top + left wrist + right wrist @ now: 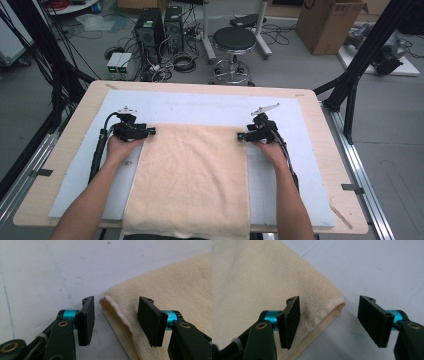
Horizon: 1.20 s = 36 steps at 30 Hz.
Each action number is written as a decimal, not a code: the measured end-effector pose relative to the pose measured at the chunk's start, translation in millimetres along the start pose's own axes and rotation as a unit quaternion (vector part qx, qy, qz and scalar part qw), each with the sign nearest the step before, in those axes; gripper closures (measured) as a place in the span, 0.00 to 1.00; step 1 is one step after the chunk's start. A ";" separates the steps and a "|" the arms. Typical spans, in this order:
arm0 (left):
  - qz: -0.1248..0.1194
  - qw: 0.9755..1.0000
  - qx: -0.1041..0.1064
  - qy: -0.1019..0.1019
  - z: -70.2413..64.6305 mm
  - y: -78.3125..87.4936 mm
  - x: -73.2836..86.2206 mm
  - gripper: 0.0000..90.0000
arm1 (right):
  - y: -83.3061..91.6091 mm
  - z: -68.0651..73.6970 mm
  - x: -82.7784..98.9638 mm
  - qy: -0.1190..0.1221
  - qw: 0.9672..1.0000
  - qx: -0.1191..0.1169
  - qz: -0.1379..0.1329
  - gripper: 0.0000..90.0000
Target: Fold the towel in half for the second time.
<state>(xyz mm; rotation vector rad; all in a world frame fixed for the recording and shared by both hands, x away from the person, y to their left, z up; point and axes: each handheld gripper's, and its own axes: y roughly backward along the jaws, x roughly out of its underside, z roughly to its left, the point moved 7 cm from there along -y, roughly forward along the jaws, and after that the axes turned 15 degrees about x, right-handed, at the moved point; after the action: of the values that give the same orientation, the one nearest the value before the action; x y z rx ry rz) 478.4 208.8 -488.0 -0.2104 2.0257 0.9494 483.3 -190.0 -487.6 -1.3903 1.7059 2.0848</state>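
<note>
A cream towel (187, 180) lay flat down the middle of the counter (60, 165), on a white mat (210, 107), its near end hanging over the six o'clock edge. The left gripper (150, 131) sat at the towel's ten o'clock corner and the right gripper (241, 136) at its two o'clock corner. Each gripper's jaws stood apart, straddling its corner without pressing it: the folded corner (117, 312) lay between the left jaws, and the other corner (329, 307) between the right ones.
</note>
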 end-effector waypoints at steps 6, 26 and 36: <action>-0.004 1.000 -0.010 0.006 1.9 -0.7 -1.5 0.59 | -1.9 1.2 -1.0 0.000 1.000 -0.002 -0.002 0.49; -0.024 0.999 -0.031 0.005 4.4 -6.8 -7.3 0.90 | -7.0 7.2 -11.9 0.027 1.000 -0.013 -0.008 0.92; -0.044 0.997 -0.056 -0.016 0.4 4.9 -47.2 0.94 | 5.2 -5.0 -46.0 0.009 1.000 0.019 -0.008 0.95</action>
<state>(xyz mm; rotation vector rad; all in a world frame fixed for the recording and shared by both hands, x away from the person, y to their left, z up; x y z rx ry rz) 505.2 203.4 -449.3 -0.3399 1.9193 1.0060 509.5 -175.9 -451.8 -1.4125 1.7261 2.0264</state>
